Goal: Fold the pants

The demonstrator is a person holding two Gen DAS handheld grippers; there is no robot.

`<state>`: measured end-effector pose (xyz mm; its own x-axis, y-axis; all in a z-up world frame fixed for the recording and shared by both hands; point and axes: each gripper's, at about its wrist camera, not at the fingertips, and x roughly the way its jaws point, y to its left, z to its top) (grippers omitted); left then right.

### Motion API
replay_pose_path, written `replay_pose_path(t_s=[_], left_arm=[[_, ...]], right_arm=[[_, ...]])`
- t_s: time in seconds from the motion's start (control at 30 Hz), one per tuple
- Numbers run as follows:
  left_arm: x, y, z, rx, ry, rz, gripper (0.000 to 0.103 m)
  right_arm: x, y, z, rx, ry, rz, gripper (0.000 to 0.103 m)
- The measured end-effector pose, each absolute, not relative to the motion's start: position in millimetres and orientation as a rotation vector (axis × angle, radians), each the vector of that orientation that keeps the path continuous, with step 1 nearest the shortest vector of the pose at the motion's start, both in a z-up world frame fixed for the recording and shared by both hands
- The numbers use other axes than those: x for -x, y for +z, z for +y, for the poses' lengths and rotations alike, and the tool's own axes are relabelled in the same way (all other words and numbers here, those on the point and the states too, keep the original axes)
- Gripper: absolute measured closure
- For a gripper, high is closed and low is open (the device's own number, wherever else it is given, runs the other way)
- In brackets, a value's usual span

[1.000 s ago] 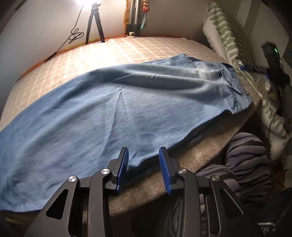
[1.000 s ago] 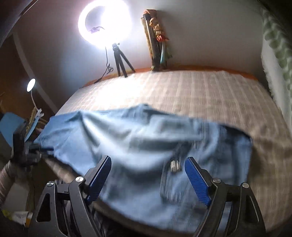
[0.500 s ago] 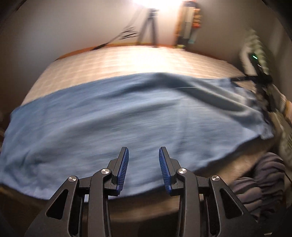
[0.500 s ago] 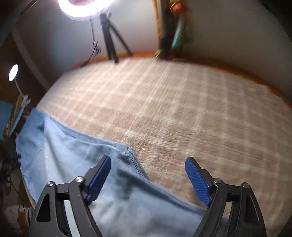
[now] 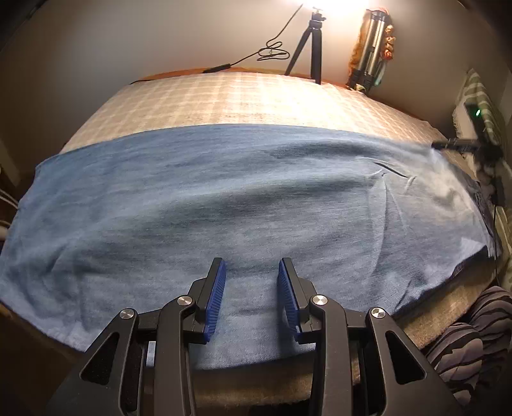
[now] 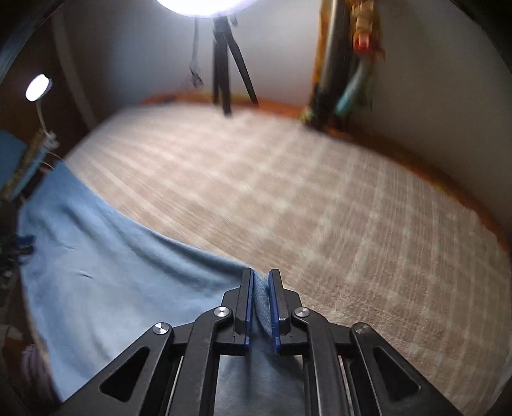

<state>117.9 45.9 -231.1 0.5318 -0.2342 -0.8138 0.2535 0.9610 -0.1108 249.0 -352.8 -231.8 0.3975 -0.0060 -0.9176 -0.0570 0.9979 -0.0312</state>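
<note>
The pants [image 5: 243,204], blue denim, lay spread flat across the near part of a bed [image 5: 256,96] covered with a tan checked spread, their near edge running along the bed's front edge. The right gripper [image 6: 260,281] had its blue fingers [image 6: 248,297] closed down on the far corner of the cloth, a fold of denim pinched between them. In the left wrist view that gripper appeared small at the far right end of the pants. The left gripper [image 5: 252,272] hovered over the near part of the pants with its fingers [image 5: 216,294] narrowly apart and nothing gripped. A tripod [image 5: 307,48] stood at the far side of the bed below a bright ring lamp [image 6: 204,4]. A striped grey cloth [image 5: 464,345] showed below the bed's front edge at the lower right.
</note>
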Motion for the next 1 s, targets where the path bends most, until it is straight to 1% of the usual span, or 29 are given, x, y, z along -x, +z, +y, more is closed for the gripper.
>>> replay_pose_path(t_s=[0.07,0.1,0.13,0.17,0.2,0.27,0.3,0.33,0.4,0.47,0.53,0.6,0.67,0.83,0.9,1.0], left_arm=[[-117,-228,47,-0.026,-0.281,0.97,0.07],[-114,-226,47,-0.033,-0.282,0.964,0.07],[-111,-222,46,-0.043,-0.283,0.954,0.07],[-109,-219,45,-0.05,-0.284,0.945,0.07],[-106,-216,44,-0.054,-0.29,0.934,0.07],[-103,-210,42,-0.053,-0.307,0.914,0.07],[-102,-209,40,-0.051,-0.312,0.908,0.07],[-102,-208,38,-0.048,-0.321,0.906,0.07],[-104,-211,34,-0.048,-0.332,0.904,0.07],[-103,-215,30,-0.036,-0.339,0.91,0.07],[-104,-219,28,-0.018,-0.344,0.921,0.07],[-104,-223,24,-0.018,-0.344,0.93,0.07],[-104,-227,19,-0.026,-0.343,0.939,0.07],[-105,-231,15,-0.039,-0.334,0.952,0.07],[-105,-230,14,-0.04,-0.329,0.951,0.07],[-104,-231,14,-0.036,-0.319,0.951,0.07]], right_arm=[[-250,-246,-348,0.139,-0.014,1.195,0.097],[-247,-244,-347,0.131,-0.023,1.182,0.093],[-240,-235,-351,0.083,-0.022,1.16,0.087],[-231,-222,-356,0.038,-0.025,1.123,0.069],[-218,-207,-362,0.01,-0.036,1.081,0.061],[-183,-176,-380,-0.037,-0.091,1.005,0.051],[-165,-163,-392,-0.069,-0.117,0.971,0.042],[-142,-150,-406,-0.103,-0.153,0.936,0.038],[-100,-136,-435,-0.17,-0.249,0.899,0.036],[-55,-137,-465,-0.249,-0.343,0.899,0.036],[-12,-149,-492,-0.355,-0.421,0.914,0.034],[18,-160,-505,-0.454,-0.432,0.905,0.034],[43,-177,-512,-0.548,-0.421,0.895,0.031],[45,-206,-515,-0.655,-0.339,0.855,0.028],[29,-211,-513,-0.639,-0.332,0.855,0.025],[10,-215,-509,-0.558,-0.347,0.87,0.024]])
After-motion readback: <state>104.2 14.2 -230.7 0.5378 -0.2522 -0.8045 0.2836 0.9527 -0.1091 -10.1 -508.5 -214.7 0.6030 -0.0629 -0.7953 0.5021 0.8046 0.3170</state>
